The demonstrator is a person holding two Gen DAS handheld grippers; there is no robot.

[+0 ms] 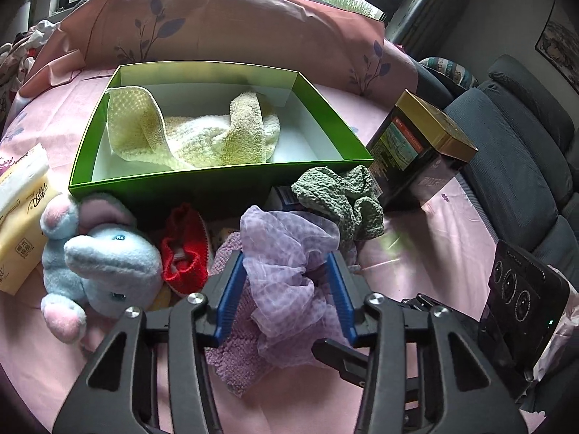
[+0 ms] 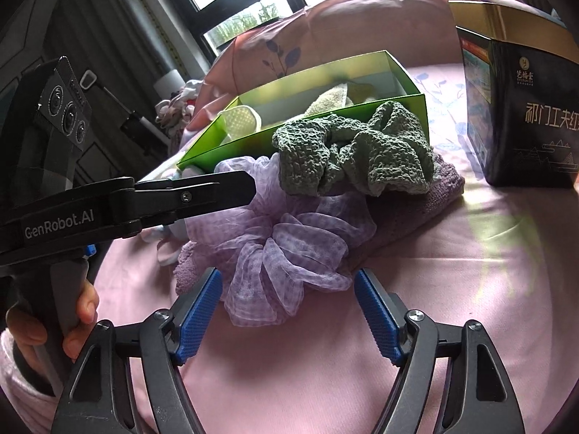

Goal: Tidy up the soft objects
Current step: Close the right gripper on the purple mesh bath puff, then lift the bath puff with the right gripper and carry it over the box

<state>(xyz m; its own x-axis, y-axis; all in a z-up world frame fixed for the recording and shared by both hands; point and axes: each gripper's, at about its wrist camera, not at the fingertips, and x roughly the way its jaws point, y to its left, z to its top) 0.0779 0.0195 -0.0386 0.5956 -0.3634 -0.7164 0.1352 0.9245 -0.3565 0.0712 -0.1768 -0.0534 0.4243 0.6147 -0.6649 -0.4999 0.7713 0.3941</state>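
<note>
A green box point(image 1: 115, 184) on the pink bed holds a yellow towel point(image 1: 188, 133). In front of it lie a blue plush elephant point(image 1: 101, 264), a red knit piece point(image 1: 186, 249), a green knit cloth point(image 1: 336, 199) and a sheer purple scrunchie point(image 1: 286, 256) on a purple knit cloth point(image 1: 235, 358). My left gripper point(image 1: 286, 271) is open, its blue pads either side of the scrunchie. In the right wrist view my right gripper point(image 2: 287, 289) is open, just short of the scrunchie point(image 2: 289, 253); the green cloth point(image 2: 354, 152), box point(image 2: 325, 123) and left gripper's finger point(image 2: 202, 191) lie beyond.
A dark tea tin with a gold lid point(image 1: 416, 148) stands right of the box, also in the right wrist view point(image 2: 521, 101). A tissue pack point(image 1: 21, 213) lies at the left. A pink pillow point(image 1: 224, 21) sits behind the box. A grey sofa point(image 1: 517, 166) is on the right.
</note>
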